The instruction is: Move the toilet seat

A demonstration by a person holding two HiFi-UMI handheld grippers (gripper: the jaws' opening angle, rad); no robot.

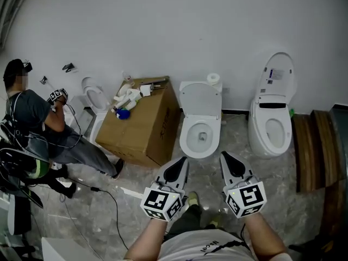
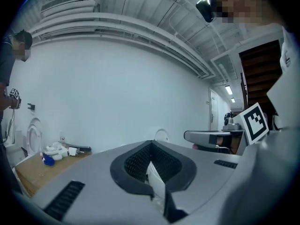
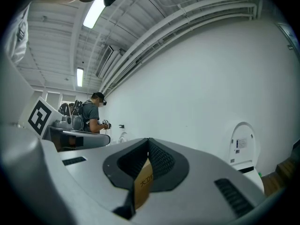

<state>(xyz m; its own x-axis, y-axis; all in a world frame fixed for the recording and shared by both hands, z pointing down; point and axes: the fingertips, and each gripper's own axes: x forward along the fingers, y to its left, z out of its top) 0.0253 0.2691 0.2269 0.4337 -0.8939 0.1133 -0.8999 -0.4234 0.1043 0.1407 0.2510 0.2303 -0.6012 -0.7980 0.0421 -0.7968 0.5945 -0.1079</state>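
The middle toilet (image 1: pixel 200 137) stands against the white wall with its seat down on the bowl and its lid (image 1: pixel 200 98) raised. Both grippers hover side by side in front of it, above the floor and touching nothing. My left gripper (image 1: pixel 181 162) points at the bowl's front left, jaws closed together and empty. My right gripper (image 1: pixel 225 157) points at its front right, also shut and empty. In the left gripper view the closed tips (image 2: pixel 151 142) sit just below the top of that lid (image 2: pixel 161 134). The right gripper view shows its closed tips (image 3: pixel 149 139).
A cardboard box (image 1: pixel 144 124) with white fittings on top stands left of the toilet. A second toilet (image 1: pixel 272 118) with its lid up is to the right, and wooden boards (image 1: pixel 318 145) beyond it. At far left a person (image 1: pixel 38 124) with a cabled device works by a small toilet (image 1: pixel 95 94).
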